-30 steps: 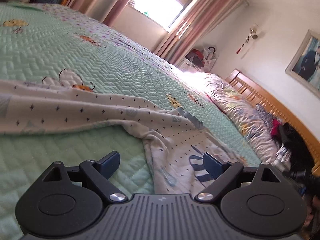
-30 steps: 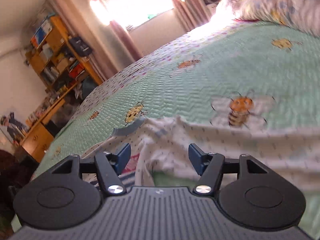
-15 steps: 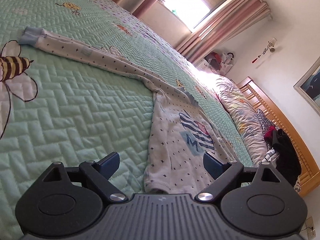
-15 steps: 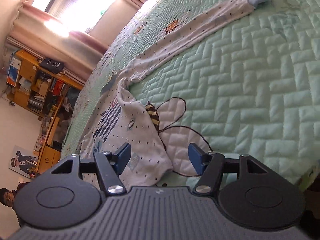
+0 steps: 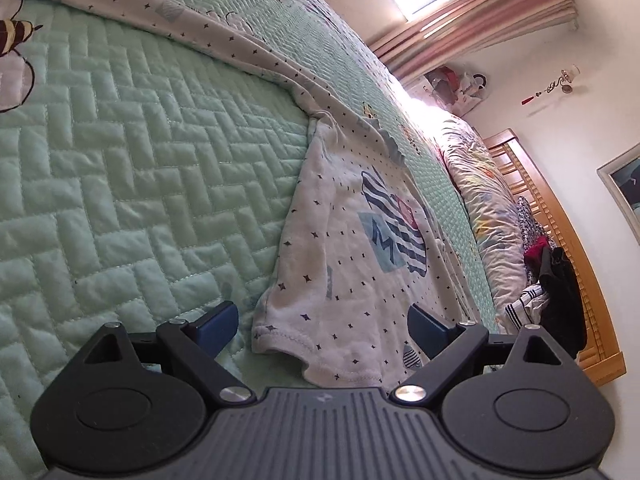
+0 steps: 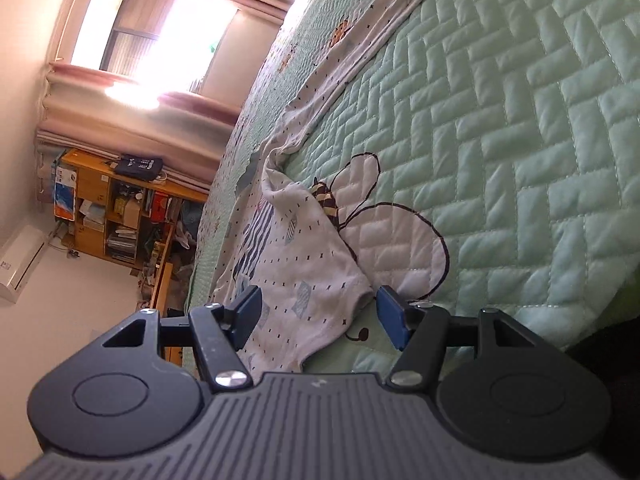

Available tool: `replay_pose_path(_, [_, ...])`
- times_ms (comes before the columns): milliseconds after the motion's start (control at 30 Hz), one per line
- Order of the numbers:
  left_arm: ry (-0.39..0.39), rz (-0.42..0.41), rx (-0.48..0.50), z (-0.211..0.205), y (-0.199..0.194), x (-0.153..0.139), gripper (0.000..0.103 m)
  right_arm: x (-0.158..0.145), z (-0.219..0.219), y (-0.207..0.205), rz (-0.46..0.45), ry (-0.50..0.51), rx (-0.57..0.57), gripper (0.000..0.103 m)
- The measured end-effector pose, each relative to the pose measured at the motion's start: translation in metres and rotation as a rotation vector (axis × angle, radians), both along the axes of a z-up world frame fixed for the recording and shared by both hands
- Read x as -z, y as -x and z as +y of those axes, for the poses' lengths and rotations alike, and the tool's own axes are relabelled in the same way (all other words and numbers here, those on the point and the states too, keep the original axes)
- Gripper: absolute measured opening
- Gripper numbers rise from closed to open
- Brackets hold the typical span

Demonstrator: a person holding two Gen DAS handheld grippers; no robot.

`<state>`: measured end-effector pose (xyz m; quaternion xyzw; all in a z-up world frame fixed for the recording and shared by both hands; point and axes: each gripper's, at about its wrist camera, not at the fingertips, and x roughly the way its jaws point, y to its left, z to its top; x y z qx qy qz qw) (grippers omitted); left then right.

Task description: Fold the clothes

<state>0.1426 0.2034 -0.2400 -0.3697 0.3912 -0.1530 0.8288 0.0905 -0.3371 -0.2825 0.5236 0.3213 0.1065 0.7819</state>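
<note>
Shirt [image 5: 340,248] is lying spread flat on the bed [image 5: 140,160], sleeves out and no fold made yet, while left claw [image 5: 322,322] and right claw [image 6: 318,314] are hovering released, each straddling a hem corner, folding all still ahead.

The bed [image 5: 140,168] is covered by a pale green quilted spread stitched in a herringbone pattern, with cartoon bees printed on it. A white long-sleeved shirt [image 5: 344,248] with small dark diamonds and a striped print on its chest lies flat on the spread, one sleeve stretched out across the quilt, its hem at the near edge. At the head of the bed, a floral duvet [image 5: 484,200] lies bunched along the wooden headboard [image 5: 560,216], with dark clothes [image 5: 560,296] heaped beside it.
</note>
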Motion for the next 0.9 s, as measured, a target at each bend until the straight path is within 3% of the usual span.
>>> replay_pose_path(167, [0.018, 0.015, 0.024, -0.003, -0.004, 0.003, 0.087, 0.004, -0.005, 0.003, -0.008, -0.042, 0.014, 0.065])
replay_pose_path(200, [0.045, 0.026, 0.03, -0.001, -0.005, 0.006, 0.076, 0.005, -0.006, 0.003, -0.011, -0.046, 0.014, 0.065])
replay_pose_path(233, [0.07, 0.04, 0.037, 0.0, -0.006, 0.01, 0.043, 0.005, -0.006, 0.004, -0.014, -0.05, 0.014, 0.065])
replay_pose_path(267, [0.091, 0.059, 0.041, 0.0, -0.008, 0.015, 0.017, 0.006, -0.007, 0.004, -0.015, -0.053, 0.015, 0.065])
replay_pose_path(300, [0.102, 0.072, 0.04, -0.001, -0.008, 0.02, 0.009, 0.007, -0.007, 0.004, -0.016, -0.057, 0.018, 0.065])
replay_pose_path(533, [0.151, 0.05, -0.012, 0.001, 0.001, 0.03, 0.007, 0.007, -0.01, 0.008, -0.025, -0.051, 0.015, 0.065])
replay_pose_path(733, [0.091, -0.067, -0.05, 0.023, 0.024, -0.022, 0.007, 0.006, -0.01, 0.008, -0.023, -0.053, 0.02, 0.065])
replay_pose_path(833, [0.062, -0.023, -0.064, 0.036, 0.03, -0.019, 0.005, 0.006, -0.01, 0.008, -0.026, -0.048, 0.016, 0.065])
replay_pose_path(900, [0.083, 0.013, -0.076, 0.042, 0.029, -0.004, 0.002, 0.006, -0.008, 0.007, -0.023, -0.046, 0.018, 0.065])
